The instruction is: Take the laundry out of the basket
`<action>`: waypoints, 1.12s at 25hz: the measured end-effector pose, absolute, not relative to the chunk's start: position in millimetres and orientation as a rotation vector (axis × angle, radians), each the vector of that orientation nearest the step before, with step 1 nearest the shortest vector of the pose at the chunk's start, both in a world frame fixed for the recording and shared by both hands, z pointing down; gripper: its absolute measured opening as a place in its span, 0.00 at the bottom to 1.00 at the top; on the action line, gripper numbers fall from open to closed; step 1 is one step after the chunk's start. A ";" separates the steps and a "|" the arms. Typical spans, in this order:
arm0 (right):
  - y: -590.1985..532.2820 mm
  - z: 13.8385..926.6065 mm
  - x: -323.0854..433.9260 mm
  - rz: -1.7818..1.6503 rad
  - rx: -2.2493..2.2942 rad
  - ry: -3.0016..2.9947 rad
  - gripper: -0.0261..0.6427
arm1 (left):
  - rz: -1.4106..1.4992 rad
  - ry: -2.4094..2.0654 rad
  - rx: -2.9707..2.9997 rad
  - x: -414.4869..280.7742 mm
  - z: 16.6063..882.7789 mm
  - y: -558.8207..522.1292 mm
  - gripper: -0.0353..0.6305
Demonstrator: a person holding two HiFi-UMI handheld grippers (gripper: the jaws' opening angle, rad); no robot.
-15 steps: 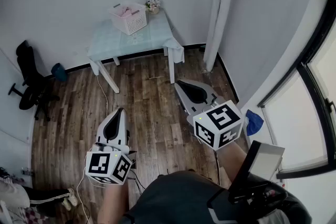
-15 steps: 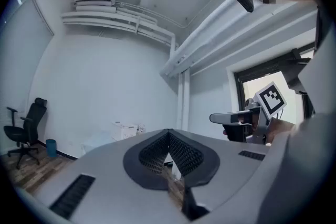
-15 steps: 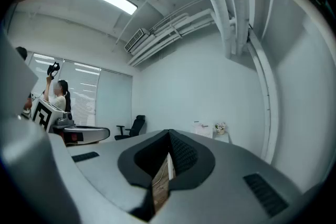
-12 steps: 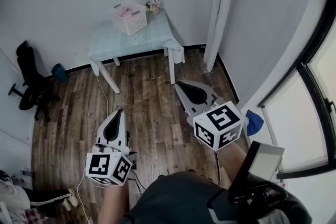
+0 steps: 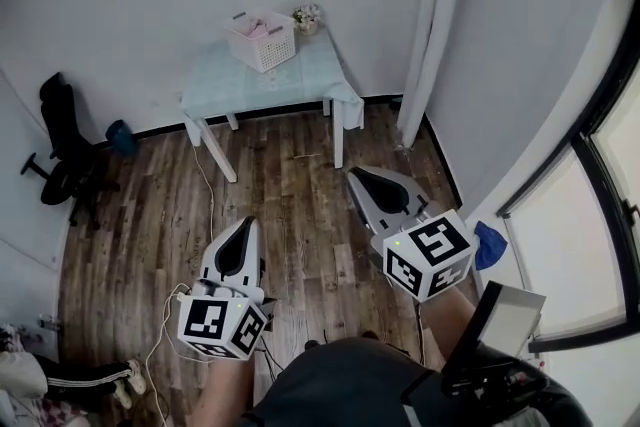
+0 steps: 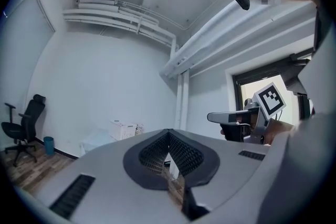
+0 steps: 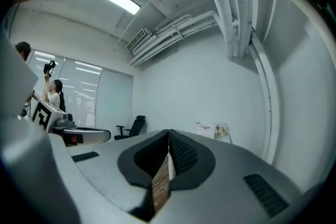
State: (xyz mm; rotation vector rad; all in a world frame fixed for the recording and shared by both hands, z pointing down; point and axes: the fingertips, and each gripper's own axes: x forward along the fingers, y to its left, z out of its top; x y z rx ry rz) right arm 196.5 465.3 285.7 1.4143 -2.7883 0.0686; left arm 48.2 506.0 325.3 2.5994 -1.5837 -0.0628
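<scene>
A white laundry basket (image 5: 262, 39) with pale pink laundry in it stands on a small light blue table (image 5: 262, 81) against the far wall. It also shows small and far off as the basket (image 6: 122, 129) in the left gripper view and the basket (image 7: 205, 130) in the right gripper view. My left gripper (image 5: 244, 228) is held level over the wooden floor, well short of the table, jaws shut with nothing between them. My right gripper (image 5: 357, 177) is level too, nearer the table's right leg, jaws shut and empty.
A black office chair (image 5: 62, 150) stands at the left wall with a blue bin (image 5: 121, 136) beside it. A small flower pot (image 5: 307, 17) sits by the basket. A white pillar (image 5: 430, 25) rises right of the table. A cable (image 5: 203, 190) trails over the floor. A blue cloth (image 5: 489, 244) lies by the window.
The whole scene has slid down and slightly right in the head view; both grippers now sit a little lower in the picture. Their jaws stay shut.
</scene>
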 end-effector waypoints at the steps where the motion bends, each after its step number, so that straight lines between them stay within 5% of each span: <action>1: 468.8 287.5 192.1 0.063 1.417 -2.786 0.06 | -0.064 -1.583 2.597 43.4 328.3 508.4 0.07; 28: 379.4 309.4 133.5 0.090 1.418 -2.788 0.06 | -0.058 -1.644 2.565 -22.4 347.9 427.1 0.07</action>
